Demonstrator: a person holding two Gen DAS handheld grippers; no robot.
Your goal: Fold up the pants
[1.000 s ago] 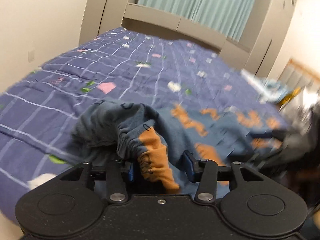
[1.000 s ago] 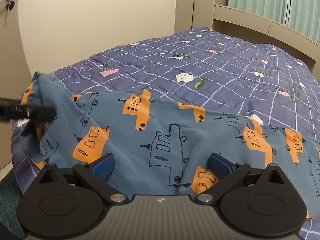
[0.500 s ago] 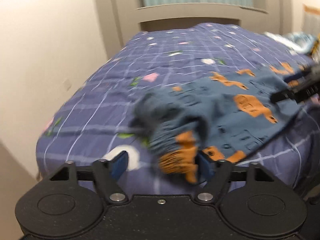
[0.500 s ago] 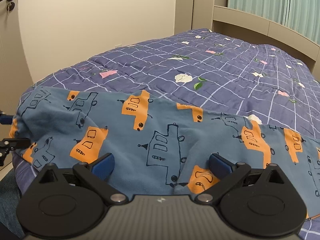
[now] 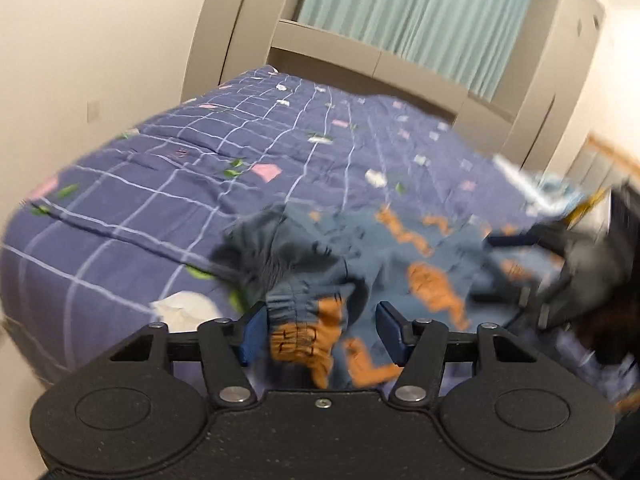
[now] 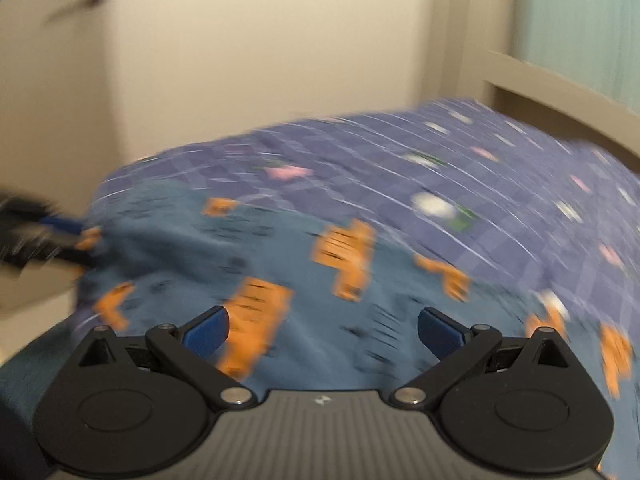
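Observation:
The blue pants (image 5: 360, 264) with orange prints lie on the bed, bunched at the waistband end. My left gripper (image 5: 322, 336) is open, and the gathered waistband (image 5: 304, 320) sits between its blue pads (image 5: 252, 334) without being clamped. In the right wrist view the pants (image 6: 320, 280) spread flat across the bed's near edge. My right gripper (image 6: 324, 330) is open wide just above the fabric and holds nothing. The left gripper shows blurred at the far left (image 6: 44, 232) by the pants' end. The right gripper shows blurred at the far right (image 5: 580, 264).
The bed has a purple checked quilt (image 5: 180, 184) with small flower prints. A grey headboard unit (image 5: 360, 60) and teal curtains (image 5: 420, 12) stand behind it. A cream wall (image 6: 260, 60) is to the left. Some items (image 5: 560, 196) lie at the bed's right edge.
My left gripper let go of the waistband and its jaws opened; it swung left, then back over the bunched end. My right gripper stayed open and now swings quickly, blurring its view.

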